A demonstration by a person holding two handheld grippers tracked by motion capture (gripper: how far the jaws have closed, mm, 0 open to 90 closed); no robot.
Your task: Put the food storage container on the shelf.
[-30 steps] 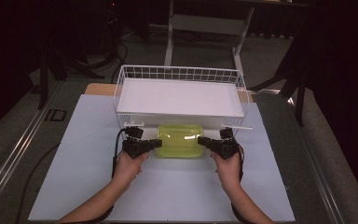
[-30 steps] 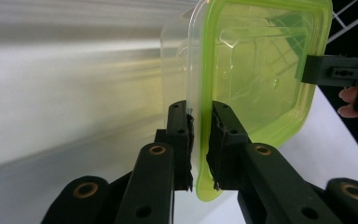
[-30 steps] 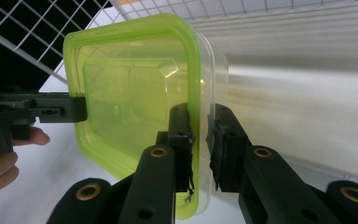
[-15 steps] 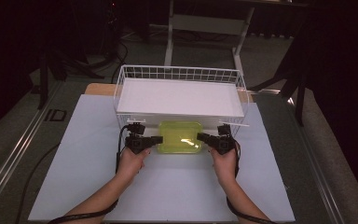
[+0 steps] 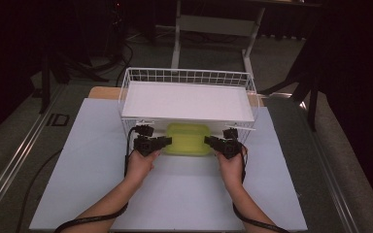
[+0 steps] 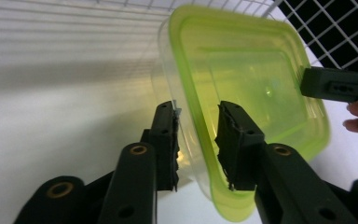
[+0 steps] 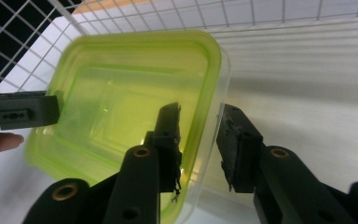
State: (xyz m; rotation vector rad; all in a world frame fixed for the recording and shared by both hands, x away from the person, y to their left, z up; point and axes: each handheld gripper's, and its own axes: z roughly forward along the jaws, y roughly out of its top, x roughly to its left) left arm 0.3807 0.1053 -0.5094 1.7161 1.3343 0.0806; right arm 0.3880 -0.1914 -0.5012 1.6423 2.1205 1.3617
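We hold a gripper in each hand, and between them sits a clear container with a yellow-green lid (image 5: 188, 139), resting on the white table sheet (image 5: 77, 184) under the front edge of the white wire basket shelf (image 5: 187, 99).

Our left gripper (image 5: 162, 141) points inward at the container's left edge. In the left gripper view, its jaws straddle the lid's rim (image 6: 200, 140): one pad lies just outside the clear wall, the other over the lid's top face. The jaws have just been opening, and a gap shows between the pads and the plastic, so the grip is loosened and narrow, with the rim between the jaws but not pressed.

Our right gripper (image 5: 211, 141) mirrors it, pointing inward at the container's right edge. In the right gripper view, its jaws stand either side of the rim (image 7: 209, 116), one pad over the lid and the other beyond the clear wall. These jaws have also just been opening, and the far pad stands clear of the wall; the container's edge lies between them, unclamped.

From each gripper, the other gripper's tip appears across the lid at the container's far edge. The wire mesh of the basket rises just beyond the container, ahead of both sets of jaws.
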